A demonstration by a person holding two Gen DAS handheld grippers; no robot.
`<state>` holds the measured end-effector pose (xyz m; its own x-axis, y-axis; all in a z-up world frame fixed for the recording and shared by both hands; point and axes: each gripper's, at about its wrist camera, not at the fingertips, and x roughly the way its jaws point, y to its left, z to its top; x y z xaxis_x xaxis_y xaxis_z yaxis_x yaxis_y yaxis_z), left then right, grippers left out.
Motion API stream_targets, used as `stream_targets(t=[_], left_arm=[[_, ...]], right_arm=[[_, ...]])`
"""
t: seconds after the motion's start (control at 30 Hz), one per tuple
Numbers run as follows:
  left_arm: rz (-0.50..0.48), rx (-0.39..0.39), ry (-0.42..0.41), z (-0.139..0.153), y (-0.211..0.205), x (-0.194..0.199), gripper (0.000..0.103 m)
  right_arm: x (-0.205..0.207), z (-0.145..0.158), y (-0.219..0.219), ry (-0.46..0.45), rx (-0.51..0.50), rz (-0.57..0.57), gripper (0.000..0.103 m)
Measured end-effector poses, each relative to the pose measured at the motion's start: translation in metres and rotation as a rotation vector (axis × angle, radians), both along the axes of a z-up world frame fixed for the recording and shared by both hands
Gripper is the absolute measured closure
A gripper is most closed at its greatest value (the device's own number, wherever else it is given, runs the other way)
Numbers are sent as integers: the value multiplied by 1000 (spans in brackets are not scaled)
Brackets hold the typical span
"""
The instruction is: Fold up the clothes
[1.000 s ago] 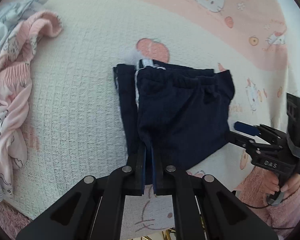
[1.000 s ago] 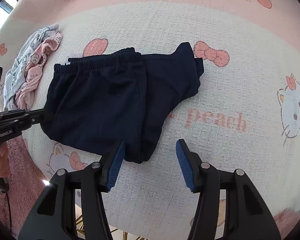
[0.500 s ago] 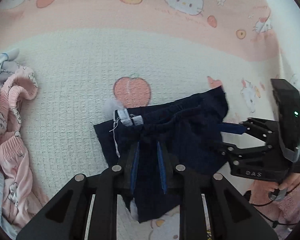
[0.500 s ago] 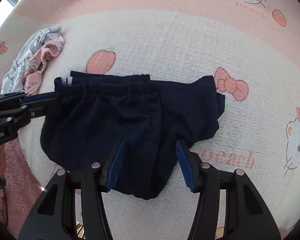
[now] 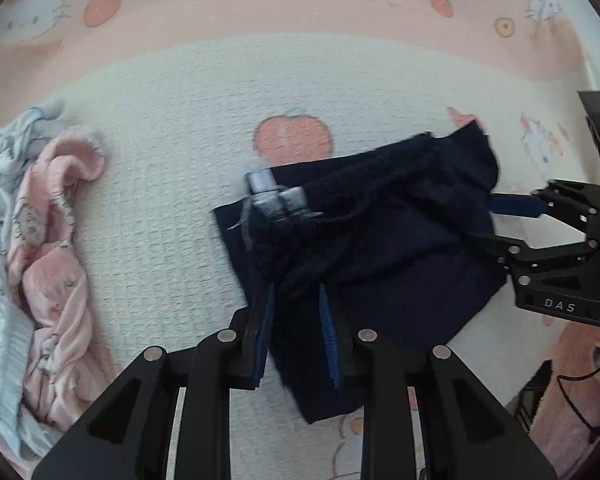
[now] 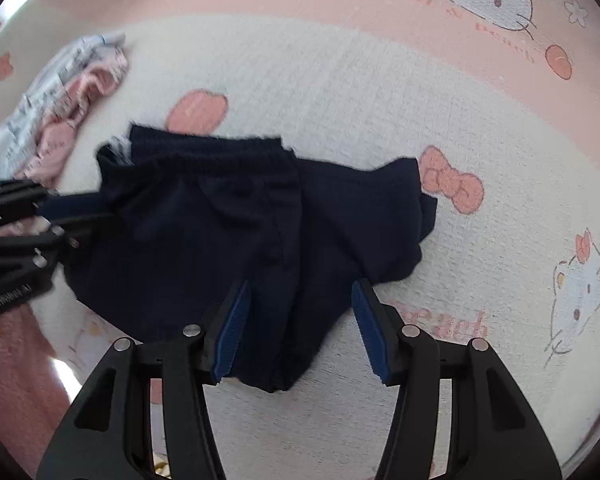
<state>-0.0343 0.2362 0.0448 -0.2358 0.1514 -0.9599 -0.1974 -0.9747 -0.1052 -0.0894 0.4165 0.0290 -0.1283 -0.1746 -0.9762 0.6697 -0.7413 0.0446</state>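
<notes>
While both grippers hang over the bedspread, pointing steeply down, the scene reads as follows.

Left gripper [image 5: 296, 328]: jaws parted about halfway and just been opening; the dark cloth lies between the blue pads [image 5: 327, 332], and the pads do not appear to press on it.

Right gripper [image 6: 300, 328]: jaws spread wide, nothing clamped; the lower hem of the shorts lies between and just ahead of its fingers.

Navy shorts [image 6: 228, 232]: folded over on themselves, lying flat on the bedspread directly ahead of both grippers. The elastic waistband [image 6: 220, 156] sits on the far side from the right gripper, and one leg sticks out past its right finger.

Label [image 5: 274, 196]: a grey-white tag at the waistband, ahead of the left gripper and slightly to its left.

Each gripper in the other's view: the right gripper appears at the right edge of the left wrist view, one blue pad at the side of the shorts; the left gripper appears at the left edge of the right wrist view, its fingers at the waistband end.

Pink and pale blue clothes [image 5: 40, 260]: a crumpled heap well to the left of the left gripper, apart from the shorts.

Bedspread [image 6: 380, 92]: white waffle weave with a pink border, printed with cartoon cats, bows and peaches.

Sleeve [image 5: 576, 380]: fuzzy pink, below the right gripper's handle.
</notes>
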Motion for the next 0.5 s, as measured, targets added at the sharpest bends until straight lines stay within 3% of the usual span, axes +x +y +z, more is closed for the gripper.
stream_targets(t=[0.07, 0.13, 0.23, 0.37, 0.5], left_arm=[[93, 8, 11, 9, -20, 1, 77], [159, 67, 19, 18, -38, 4, 75], [153, 160, 1, 13, -43, 8, 72], [113, 127, -35, -7, -24, 7, 72], [158, 178, -50, -11, -38, 0, 72]], right_arm=[[-5, 3, 18, -31, -51, -52, 46], [-11, 11, 40, -68, -105, -127, 46], [-11, 23, 56, -81, -170, -162, 44], [-4, 12, 48, -130, -169, -95, 44], [-2, 0, 48, -130, -133, -31, 46]])
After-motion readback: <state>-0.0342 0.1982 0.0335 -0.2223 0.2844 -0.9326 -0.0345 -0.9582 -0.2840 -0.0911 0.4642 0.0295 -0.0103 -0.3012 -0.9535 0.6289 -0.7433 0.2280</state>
